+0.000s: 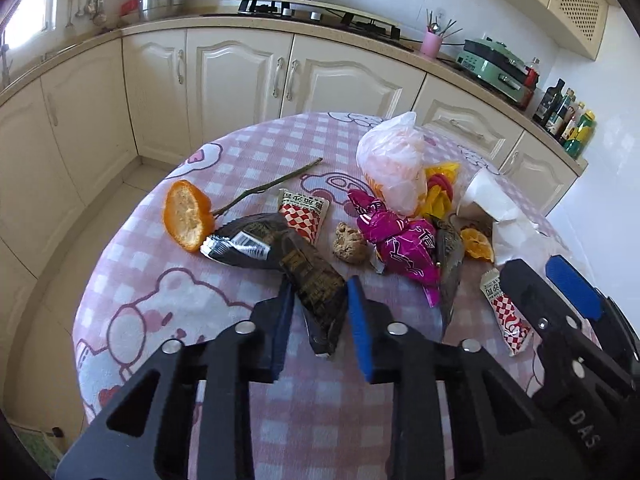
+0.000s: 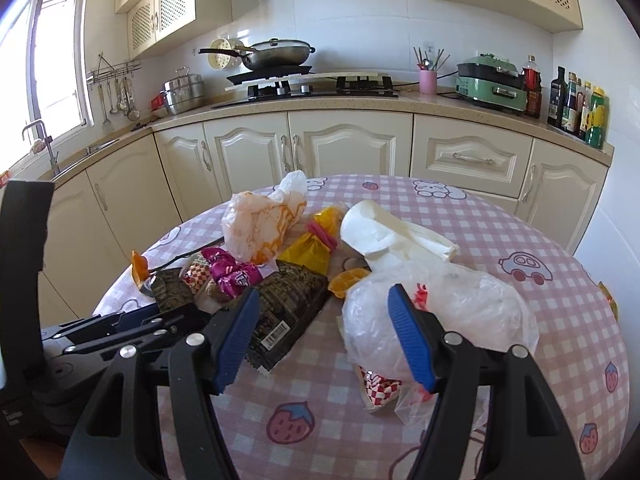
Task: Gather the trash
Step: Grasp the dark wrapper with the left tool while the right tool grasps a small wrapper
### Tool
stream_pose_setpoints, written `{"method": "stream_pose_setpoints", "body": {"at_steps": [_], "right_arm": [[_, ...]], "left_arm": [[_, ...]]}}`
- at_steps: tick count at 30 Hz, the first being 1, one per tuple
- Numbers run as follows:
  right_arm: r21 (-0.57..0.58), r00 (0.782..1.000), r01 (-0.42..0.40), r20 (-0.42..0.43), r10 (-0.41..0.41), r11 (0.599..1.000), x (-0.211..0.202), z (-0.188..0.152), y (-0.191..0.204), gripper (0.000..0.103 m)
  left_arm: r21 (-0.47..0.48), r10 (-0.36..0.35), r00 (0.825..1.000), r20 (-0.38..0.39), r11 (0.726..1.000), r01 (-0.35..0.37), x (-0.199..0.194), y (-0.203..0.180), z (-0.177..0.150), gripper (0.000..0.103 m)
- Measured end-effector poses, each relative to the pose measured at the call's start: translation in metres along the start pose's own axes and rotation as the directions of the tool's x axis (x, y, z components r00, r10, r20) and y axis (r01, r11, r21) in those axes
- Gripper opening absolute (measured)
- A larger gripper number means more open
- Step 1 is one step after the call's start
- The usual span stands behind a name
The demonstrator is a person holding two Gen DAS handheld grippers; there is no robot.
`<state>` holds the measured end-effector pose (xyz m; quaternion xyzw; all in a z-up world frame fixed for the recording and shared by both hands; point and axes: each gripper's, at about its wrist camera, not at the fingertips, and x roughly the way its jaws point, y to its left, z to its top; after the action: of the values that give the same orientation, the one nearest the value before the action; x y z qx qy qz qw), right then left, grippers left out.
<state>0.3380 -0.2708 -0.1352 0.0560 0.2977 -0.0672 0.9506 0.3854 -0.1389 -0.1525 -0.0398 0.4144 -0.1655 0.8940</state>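
Trash lies heaped on a round table [image 1: 192, 360] with a pink checked cloth. My left gripper [image 1: 320, 292] is shut on a dark brown snack wrapper [image 1: 316, 280], whose near end sits between the blue pads. An orange half [image 1: 186, 216], a checked sachet [image 1: 304, 216], a magenta wrapper [image 1: 396, 240] and a printed plastic bag [image 1: 392, 168] lie beyond it. My right gripper [image 2: 322, 292] stands open above the cloth, between a black barcoded wrapper [image 2: 288, 304] and a clear plastic bag [image 2: 440, 316], and holds nothing. It also shows at the right as the right gripper [image 1: 536, 264].
A crushed white paper cup [image 2: 380, 232], a yellow wrapper [image 2: 316, 244] and orange peel [image 2: 346, 282] sit mid-table. A second checked sachet [image 2: 380, 388] pokes out under the clear bag. Cream cabinets [image 2: 344, 144] and a counter with a stove [image 2: 312, 88] ring the table.
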Motion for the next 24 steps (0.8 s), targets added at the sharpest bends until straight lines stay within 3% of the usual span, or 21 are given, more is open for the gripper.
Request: {"method": "stream_pose_setpoints", "body": {"at_steps": [8, 13, 14, 16, 19, 24], "right_arm": [[-0.040, 0.995, -0.087, -0.048, 0.085, 0.995, 0.009, 0.002, 0.025, 0.066], [-0.031, 0.983, -0.117, -0.150, 0.111, 0.993, 0.032, 0.000, 0.032, 0.064], [-0.013, 0.981, -0.121, -0.155, 0.118, 0.993, 0.034, 0.000, 0.030, 0.060], [-0.007, 0.979, -0.127, -0.160, 0.124, 0.992, 0.034, -0.001, 0.029, 0.032], [-0.025, 0.982, -0.119, -0.151, 0.114, 0.993, 0.027, -0.002, 0.033, 0.008], [-0.035, 0.988, -0.096, -0.128, 0.091, 0.995, 0.005, -0.007, 0.040, 0.002]], "left_arm": [[0.012, -0.018, 0.999, 0.039, 1.000, 0.018, -0.031, 0.014, -0.009, 0.018], [0.001, -0.013, 0.999, 0.047, 1.000, 0.013, -0.045, 0.029, -0.011, 0.018], [0.003, -0.011, 0.999, 0.047, 1.000, 0.011, -0.047, 0.030, -0.012, 0.018], [0.001, -0.016, 0.998, 0.053, 1.000, 0.016, -0.054, 0.034, -0.014, 0.018], [0.011, -0.019, 0.998, 0.066, 1.000, 0.019, -0.065, 0.035, -0.015, 0.018], [0.018, -0.025, 0.995, 0.101, 1.000, 0.023, -0.088, 0.038, -0.019, 0.018]]}}
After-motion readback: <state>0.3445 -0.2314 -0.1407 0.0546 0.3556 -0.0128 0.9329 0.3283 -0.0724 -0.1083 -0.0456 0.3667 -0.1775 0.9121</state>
